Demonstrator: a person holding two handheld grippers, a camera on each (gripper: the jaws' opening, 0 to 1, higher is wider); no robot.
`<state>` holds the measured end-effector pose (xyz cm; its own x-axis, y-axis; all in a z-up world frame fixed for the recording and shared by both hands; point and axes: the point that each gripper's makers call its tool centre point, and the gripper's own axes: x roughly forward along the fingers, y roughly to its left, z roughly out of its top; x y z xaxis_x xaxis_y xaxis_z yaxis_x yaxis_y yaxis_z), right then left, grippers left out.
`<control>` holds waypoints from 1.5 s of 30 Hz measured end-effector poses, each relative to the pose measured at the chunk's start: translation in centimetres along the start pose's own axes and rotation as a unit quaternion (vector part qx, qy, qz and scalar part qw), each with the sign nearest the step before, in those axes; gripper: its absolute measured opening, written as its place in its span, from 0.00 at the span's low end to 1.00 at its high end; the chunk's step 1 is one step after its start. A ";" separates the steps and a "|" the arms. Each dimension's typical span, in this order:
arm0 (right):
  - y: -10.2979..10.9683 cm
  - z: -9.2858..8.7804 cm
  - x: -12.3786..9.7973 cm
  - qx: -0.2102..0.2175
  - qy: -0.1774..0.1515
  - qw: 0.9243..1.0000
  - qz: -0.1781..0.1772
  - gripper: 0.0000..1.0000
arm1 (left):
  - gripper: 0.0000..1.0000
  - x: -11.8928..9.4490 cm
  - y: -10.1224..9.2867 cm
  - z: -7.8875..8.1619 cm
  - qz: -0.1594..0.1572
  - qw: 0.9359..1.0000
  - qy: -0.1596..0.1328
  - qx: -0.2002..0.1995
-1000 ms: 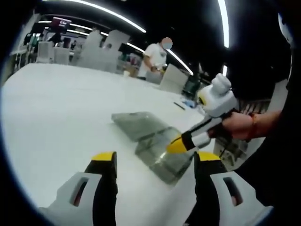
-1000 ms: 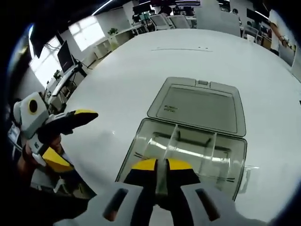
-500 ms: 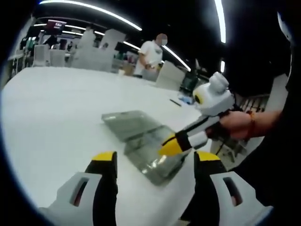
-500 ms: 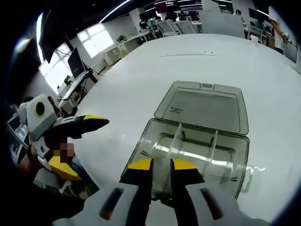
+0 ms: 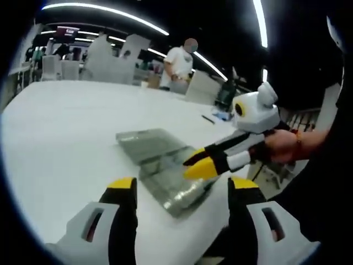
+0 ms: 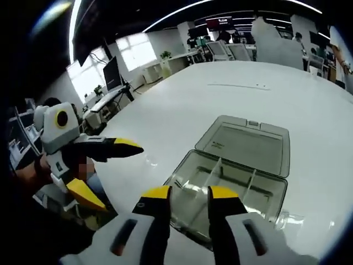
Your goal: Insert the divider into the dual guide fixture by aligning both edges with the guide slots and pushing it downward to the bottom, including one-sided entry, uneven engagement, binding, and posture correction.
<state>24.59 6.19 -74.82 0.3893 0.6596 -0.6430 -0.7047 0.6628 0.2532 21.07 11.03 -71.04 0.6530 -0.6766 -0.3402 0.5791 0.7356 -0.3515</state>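
Observation:
A clear plastic box (image 6: 259,193) lies open on the white table, its flat lid (image 6: 248,144) folded back behind it. Thin clear dividers (image 6: 214,170) stand upright inside it. My right gripper (image 6: 190,194) hovers open just short of the box's near wall, with nothing held between its jaws. In the left gripper view that right gripper (image 5: 194,164) reaches in from the right, open, over the near end of the box (image 5: 165,179). My left gripper (image 5: 183,186) is open and empty, a little short of the box. From the right gripper view, the left gripper (image 6: 102,165) hangs off the table's left edge.
The white table (image 5: 66,127) spreads wide to the left and behind the box. A person stands at the far end (image 5: 177,66) among white chairs. Desks with monitors (image 6: 113,72) line the room beyond the table edge. A hand (image 5: 281,146) holds the right gripper.
The right gripper's jaws, shut on a divider over the box a second ago, have opened and drawn back from the box. The left gripper stays open.

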 end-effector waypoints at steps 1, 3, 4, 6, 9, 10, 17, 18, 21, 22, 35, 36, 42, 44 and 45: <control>-0.1 0.1 -0.2 -0.005 -0.005 1.000 0.003 0.23 | 0.65 0.0 -0.1 0.0 0.001 1.000 0.003 0.000; -0.2 0.3 -0.6 -0.005 -0.009 1.000 0.007 0.23 | 0.65 0.0 -0.4 0.2 0.006 1.000 0.002 0.003; -0.2 0.4 -0.7 -0.006 -0.013 1.000 0.009 0.23 | 0.65 0.1 -0.5 0.4 0.008 1.000 0.001 0.003; -0.5 0.6 -1.1 -0.008 -0.020 1.000 0.013 0.24 | 0.65 0.2 -0.7 0.7 0.012 1.000 -0.006 0.004; -1.0 0.7 -1.5 -0.018 -0.026 0.999 0.015 0.25 | 0.65 0.5 -0.6 1.2 0.022 1.000 -0.009 0.002; -1.3 0.7 -1.7 -0.019 -0.027 0.999 0.015 0.25 | 0.65 0.5 -0.7 1.3 0.024 1.000 -0.010 0.002; -2.4 0.7 -3.0 -0.011 -0.046 0.999 0.023 0.25 | 0.65 1.7 -1.3 2.5 0.031 0.999 -0.010 0.013; -2.4 0.6 -3.2 -0.013 -0.048 0.998 0.024 0.25 | 0.65 1.9 -1.4 2.8 0.032 0.999 -0.015 0.014; -2.9 0.1 -3.5 -0.013 -0.045 0.999 0.027 0.25 | 0.65 2.5 -2.0 3.1 0.033 0.999 -0.023 0.009; -3.0 0.0 -3.7 -0.013 -0.046 0.999 0.027 0.25 | 0.65 2.8 -2.3 3.0 0.031 0.999 -0.023 0.007; -5.9 -0.5 -6.7 -0.017 -0.070 0.997 0.025 0.31 | 0.66 5.7 -4.6 3.5 0.015 1.000 -0.008 0.017; -6.0 -0.5 -6.9 -0.021 -0.072 0.997 0.026 0.32 | 0.67 5.9 -4.8 3.6 0.013 1.000 -0.010 0.018; -6.7 -0.5 -8.4 -0.050 -0.080 0.995 0.037 0.39 | 0.68 6.7 -5.8 3.8 0.010 1.000 -0.008 0.025; -7.4 -0.9 -8.8 -0.070 -0.071 0.995 0.025 0.39 | 0.68 6.8 -6.3 3.8 0.008 1.000 -0.009 0.024; -7.8 -1.1 -9.0 -0.067 -0.071 0.995 0.024 0.40 | 0.68 6.9 -6.4 3.8 0.008 1.000 -0.010 0.024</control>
<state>25.90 -5.29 -71.80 0.4265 0.7388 -0.5218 -0.7936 0.5824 0.1759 23.73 1.74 -67.79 0.6712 -0.6649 -0.3276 0.5913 0.7468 -0.3043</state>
